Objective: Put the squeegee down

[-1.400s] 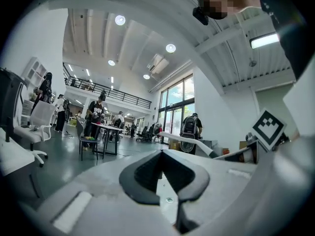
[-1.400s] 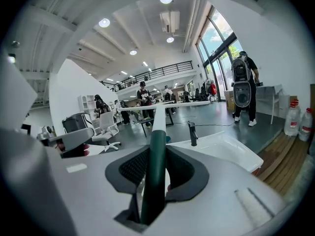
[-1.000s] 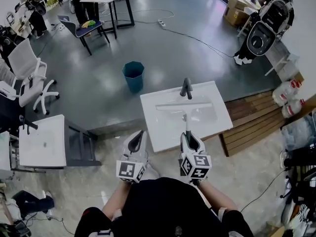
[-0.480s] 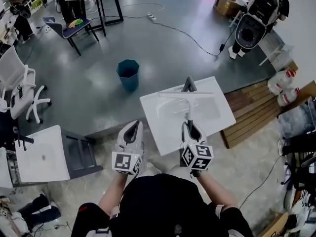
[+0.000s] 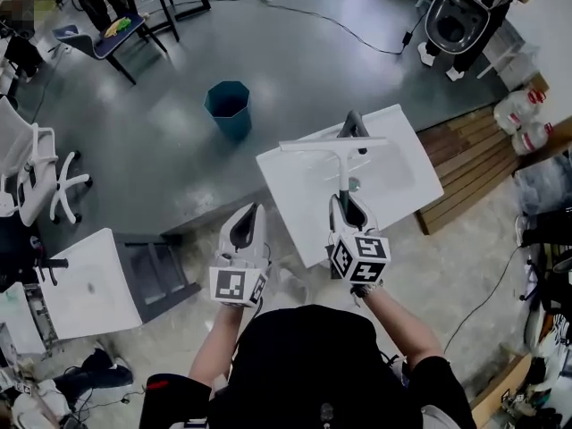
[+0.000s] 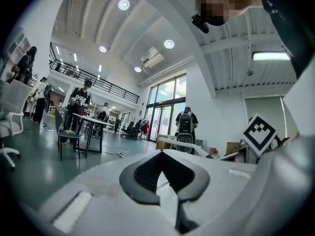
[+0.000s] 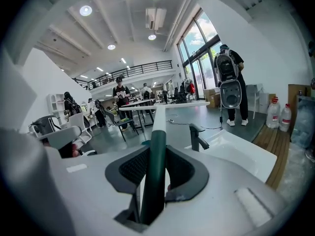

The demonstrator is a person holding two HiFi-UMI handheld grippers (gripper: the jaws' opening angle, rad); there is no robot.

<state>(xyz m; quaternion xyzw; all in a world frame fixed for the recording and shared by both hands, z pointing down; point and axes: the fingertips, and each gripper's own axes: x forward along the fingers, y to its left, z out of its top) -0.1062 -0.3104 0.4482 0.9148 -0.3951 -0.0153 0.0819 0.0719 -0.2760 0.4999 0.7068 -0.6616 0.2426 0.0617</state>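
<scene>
Pale, gritty flooring lay under the person, giving way to a white sink unit (image 5: 304, 204) just ahead of the two handheld grippers. Past it stretched a broad grey polished floor with a teal bin (image 5: 228, 105), a white office chair (image 5: 36, 181), tables and other people far off under a high, lit ceiling. A wooden pallet (image 5: 465, 155) and water jugs (image 5: 525, 114) stood to the right. The left gripper (image 5: 251, 217) hung short of the unit's near corner, its jaws parted around nothing. The right gripper (image 5: 345, 206) was clamped on the dark green handle of the squeegee (image 5: 340, 170), which was held over the sink unit and appeared clear of its surface. Its long handle ran straight away from the person, in line with the jaws, towards the faucet (image 5: 354, 125). The white blade crossed the far end at right angles, spanning left to right just before the faucet.
</scene>
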